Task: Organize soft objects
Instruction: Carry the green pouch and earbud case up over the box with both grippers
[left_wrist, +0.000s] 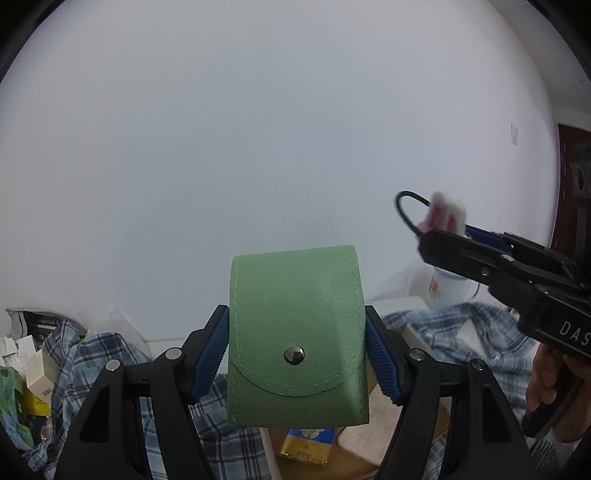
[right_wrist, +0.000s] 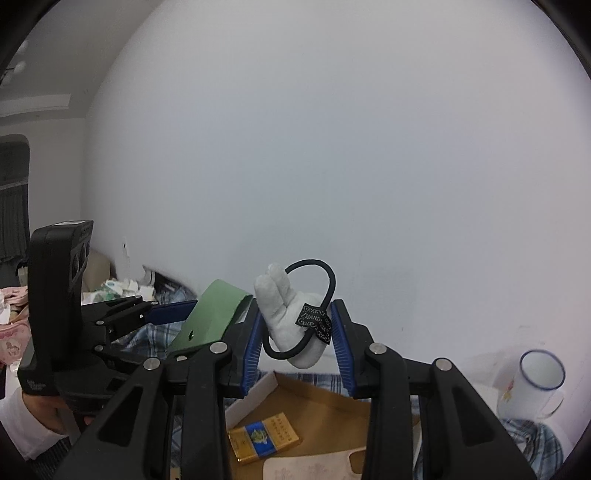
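A pale green pouch (left_wrist: 297, 332) with a metal snap stands upright between the blue pads of my left gripper (left_wrist: 295, 310), which is shut on its two sides. The right wrist view shows the same pouch (right_wrist: 214, 314) in the left gripper (right_wrist: 184, 321), off to the left. My right gripper (right_wrist: 295, 306) is shut on a white plush hair tie (right_wrist: 291, 325); its black elastic loop arches above the pads. From the left wrist view that hair tie (left_wrist: 445, 212) and the right gripper (left_wrist: 443, 236) are at the right. Both held things hang in the air over an open cardboard box (right_wrist: 325, 413).
A yellow and blue packet (right_wrist: 264, 439) lies in the box. A blue plaid shirt (left_wrist: 110, 354) is spread around it. A white enamel mug (right_wrist: 539, 384) stands at the right by the white wall. Small boxes and clutter (left_wrist: 33, 380) pile up at the far left.
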